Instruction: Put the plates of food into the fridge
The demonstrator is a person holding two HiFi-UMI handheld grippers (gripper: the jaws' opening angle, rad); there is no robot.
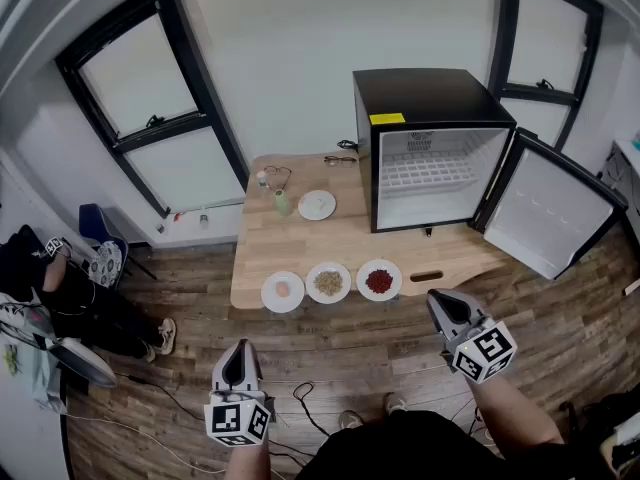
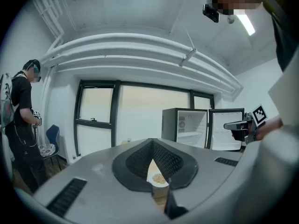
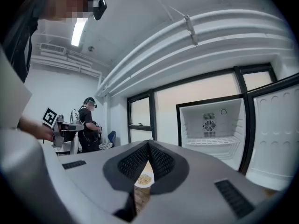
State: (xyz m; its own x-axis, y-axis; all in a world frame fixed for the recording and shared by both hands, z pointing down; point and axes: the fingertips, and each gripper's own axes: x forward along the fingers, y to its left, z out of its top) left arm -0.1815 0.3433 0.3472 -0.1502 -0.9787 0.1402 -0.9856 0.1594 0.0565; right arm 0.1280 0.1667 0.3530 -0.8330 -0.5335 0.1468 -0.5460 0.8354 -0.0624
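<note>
Fridge [image 1: 428, 103] is standing open ahead of the right gripper [image 1: 438, 300], its cavity facing both grippers and its door [image 1: 552, 208] swinging out to that gripper's right. Table [image 1: 300, 243] is carrying it, lying ahead of both grippers. Three plates of food are sitting in a row at the near edge: pale-food plate [image 1: 282, 290] is lying nearest the left gripper [image 1: 237, 350], grain plate [image 1: 328, 282] midway, red-food plate [image 1: 379, 280] nearest the right. Being round, they are showing no long axis; the row is running crosswise to both grippers. Both grippers are hovering short of the table, clenched on nothing. Judgement: the approach is beginning with no plate taken; the next move is calling for opening the jaws and reaching for a rim.
</note>
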